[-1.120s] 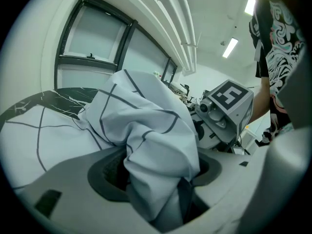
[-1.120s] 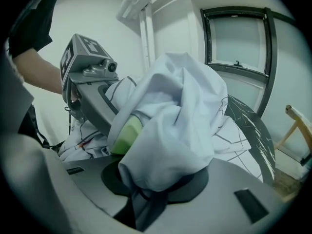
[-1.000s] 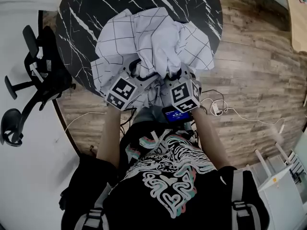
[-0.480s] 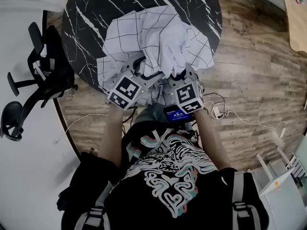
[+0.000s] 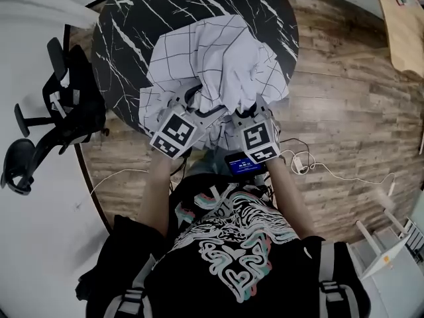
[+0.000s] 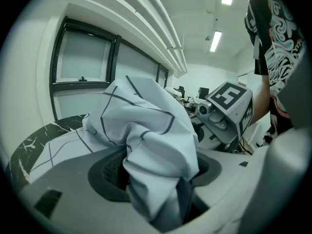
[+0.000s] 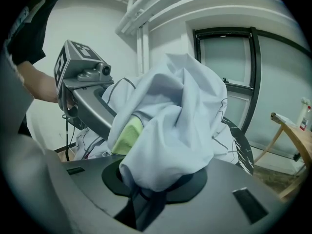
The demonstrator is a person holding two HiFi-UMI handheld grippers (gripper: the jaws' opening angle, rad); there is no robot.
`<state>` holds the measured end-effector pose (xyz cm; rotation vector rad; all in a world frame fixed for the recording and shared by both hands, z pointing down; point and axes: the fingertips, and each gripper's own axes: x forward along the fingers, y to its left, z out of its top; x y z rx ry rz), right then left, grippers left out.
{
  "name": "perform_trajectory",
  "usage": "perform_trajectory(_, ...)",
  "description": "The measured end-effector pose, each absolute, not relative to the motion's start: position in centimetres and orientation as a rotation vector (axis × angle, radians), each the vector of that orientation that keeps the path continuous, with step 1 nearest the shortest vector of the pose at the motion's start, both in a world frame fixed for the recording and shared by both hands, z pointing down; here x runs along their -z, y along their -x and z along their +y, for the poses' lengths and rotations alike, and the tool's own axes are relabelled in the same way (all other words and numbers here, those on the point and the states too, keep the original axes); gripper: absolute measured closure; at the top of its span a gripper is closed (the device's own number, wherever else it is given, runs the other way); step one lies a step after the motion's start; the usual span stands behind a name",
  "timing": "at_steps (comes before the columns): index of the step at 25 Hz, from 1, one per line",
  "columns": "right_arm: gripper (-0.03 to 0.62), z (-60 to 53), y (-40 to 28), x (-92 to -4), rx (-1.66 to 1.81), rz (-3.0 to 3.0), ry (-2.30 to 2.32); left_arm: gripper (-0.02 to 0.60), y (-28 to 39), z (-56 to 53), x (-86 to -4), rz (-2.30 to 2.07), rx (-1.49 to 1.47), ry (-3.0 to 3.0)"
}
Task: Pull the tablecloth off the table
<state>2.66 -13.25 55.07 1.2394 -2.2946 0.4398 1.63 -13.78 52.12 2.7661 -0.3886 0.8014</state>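
The white tablecloth (image 5: 215, 58) with a thin black grid is bunched into a heap at the near edge of the round black marble table (image 5: 132, 25). My left gripper (image 5: 189, 105) is shut on a thick fold of the tablecloth (image 6: 151, 150), which fills its jaws and bulges above them. Beside it, my right gripper (image 5: 245, 108) is shut on another wad of the tablecloth (image 7: 170, 130), and a green fingertip (image 7: 126, 134) shows under the fabric. Both grippers hold the cloth raised at the table's near rim, close together.
A black office chair (image 5: 59, 105) stands left of the table. White cables and a plug (image 5: 301, 158) lie on the wooden floor to the right. A white rack (image 5: 391, 244) is at lower right, a wooden table corner (image 5: 404, 18) at upper right.
Both grippers have risen with the cloth, and the bunched heap has drawn tighter toward the near rim of the table. More bare marble shows at the far side.
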Motion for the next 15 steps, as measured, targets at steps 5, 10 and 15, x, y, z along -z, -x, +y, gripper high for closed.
perform_trajectory(5, 0.457, -13.4, -2.9, -53.4, -0.397, -2.289, -1.284, 0.242, -1.8, -13.8, -50.4, -0.399, -0.781, -2.808)
perform_trajectory(10, 0.457, -13.3, -2.9, -51.5, -0.343, -2.282, -1.326, 0.242, -1.7, -13.6, -48.5, -0.389, -0.769, -2.862)
perform_trajectory(15, 0.457, -12.8, -2.3, -49.1, -0.282, -2.279, -1.368, 0.242, -1.1, -13.0, -46.2, -0.396, -0.743, -2.907)
